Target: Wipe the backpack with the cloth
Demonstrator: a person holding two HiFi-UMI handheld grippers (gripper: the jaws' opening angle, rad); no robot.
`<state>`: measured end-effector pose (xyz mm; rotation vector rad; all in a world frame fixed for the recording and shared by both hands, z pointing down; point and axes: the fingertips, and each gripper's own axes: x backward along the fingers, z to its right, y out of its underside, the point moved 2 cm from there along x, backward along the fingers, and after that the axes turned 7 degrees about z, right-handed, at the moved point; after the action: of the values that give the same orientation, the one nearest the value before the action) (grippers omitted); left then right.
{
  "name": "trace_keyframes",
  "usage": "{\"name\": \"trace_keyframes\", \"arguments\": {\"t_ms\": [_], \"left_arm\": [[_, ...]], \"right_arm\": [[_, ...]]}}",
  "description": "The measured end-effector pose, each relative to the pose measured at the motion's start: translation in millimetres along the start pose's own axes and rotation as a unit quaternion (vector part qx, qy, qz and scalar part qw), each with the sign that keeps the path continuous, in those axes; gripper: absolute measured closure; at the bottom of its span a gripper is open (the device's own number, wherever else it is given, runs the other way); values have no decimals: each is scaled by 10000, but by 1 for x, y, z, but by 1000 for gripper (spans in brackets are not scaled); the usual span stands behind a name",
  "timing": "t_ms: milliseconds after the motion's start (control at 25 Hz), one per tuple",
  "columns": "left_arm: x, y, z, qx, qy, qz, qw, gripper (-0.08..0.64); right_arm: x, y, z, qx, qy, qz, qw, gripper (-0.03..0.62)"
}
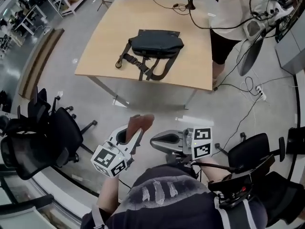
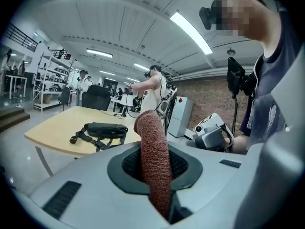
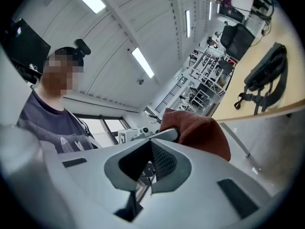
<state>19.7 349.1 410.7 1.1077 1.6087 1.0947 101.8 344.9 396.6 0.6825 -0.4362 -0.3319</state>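
A black backpack (image 1: 156, 44) lies flat on the wooden table (image 1: 109, 32), straps trailing toward the near edge. My left gripper (image 1: 132, 131) hovers over the floor well short of the table, shut on a reddish-brown cloth (image 1: 140, 122) that sticks out past its jaws. In the left gripper view the cloth (image 2: 153, 159) stands clamped in my left gripper (image 2: 155, 149), with the backpack (image 2: 106, 129) far ahead. My right gripper (image 1: 154, 141) sits just right of the left one, jaws together and holding nothing. The right gripper view shows my right gripper (image 3: 151, 151), the cloth (image 3: 202, 133) and the backpack (image 3: 267, 73).
A person (image 1: 226, 13) stands at the table's far right corner. Black office chairs stand at my left (image 1: 45, 132) and my right (image 1: 250, 154). Cables and a power strip (image 1: 259, 90) lie on the floor right of the table.
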Motion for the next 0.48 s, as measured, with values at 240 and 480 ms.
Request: {"name": "trace_keyframes", "arguments": {"t_ms": [240,480], "left_arm": [[-73,-19,5,-207,112,-335,9992,505],[-126,-29,-7,-409,369,-499,9972,505]], "right_arm": [[38,-51,28,275,-52,-54,9996,591],[69,-79,49,447,199,27,9988,591]]}}
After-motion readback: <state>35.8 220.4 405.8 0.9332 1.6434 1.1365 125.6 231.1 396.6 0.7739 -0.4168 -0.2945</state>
